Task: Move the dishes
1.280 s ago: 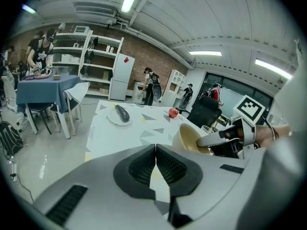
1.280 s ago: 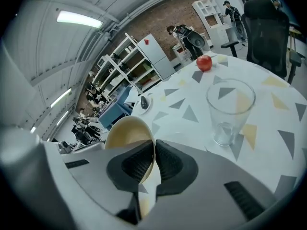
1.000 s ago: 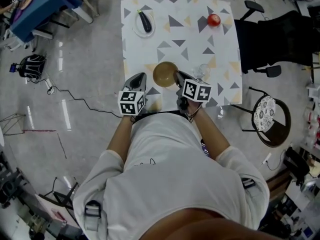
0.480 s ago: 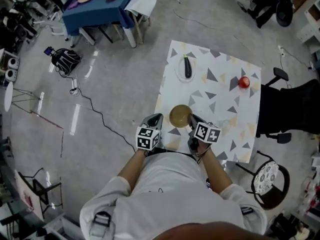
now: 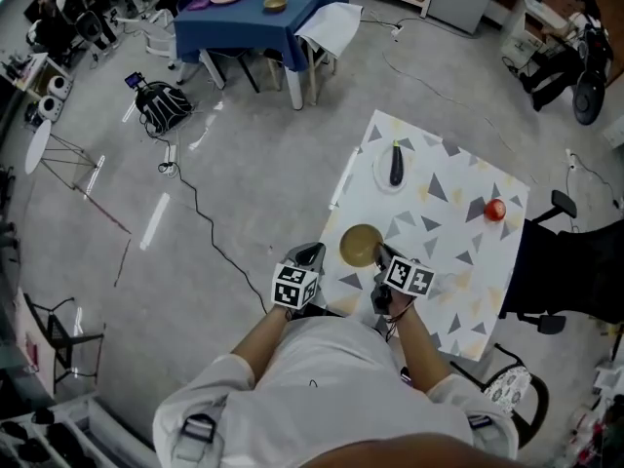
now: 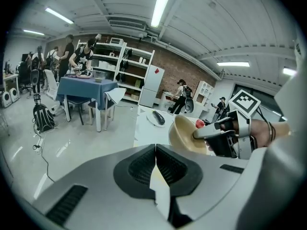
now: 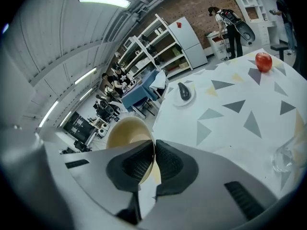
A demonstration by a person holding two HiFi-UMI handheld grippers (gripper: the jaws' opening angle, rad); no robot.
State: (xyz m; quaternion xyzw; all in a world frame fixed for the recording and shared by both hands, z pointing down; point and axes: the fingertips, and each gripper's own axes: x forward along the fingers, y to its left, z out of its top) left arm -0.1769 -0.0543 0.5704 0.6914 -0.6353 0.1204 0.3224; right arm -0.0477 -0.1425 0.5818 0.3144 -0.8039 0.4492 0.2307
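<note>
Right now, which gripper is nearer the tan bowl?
Right. The right gripper holds the bowl, fingers shut on its rim; the left gripper, shut and empty, sits apart at the bowl's left.

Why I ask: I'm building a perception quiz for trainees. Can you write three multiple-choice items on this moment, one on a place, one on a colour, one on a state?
1. Where does the eggplant lie?
A. On the white plate
B. On a chair
C. On the floor

2. What colour is the round fruit on the table?
A. Green
B. Red
C. Yellow

3. How is the right gripper?
A. Open and empty
B. Shut and empty
C. Shut on the rim of the tan bowl

Answers:
1 A: the head view shows it lying across the plate.
2 B: it is red in both the head view and the right gripper view.
3 C: the right gripper view shows the jaws pinching the rim.
</note>
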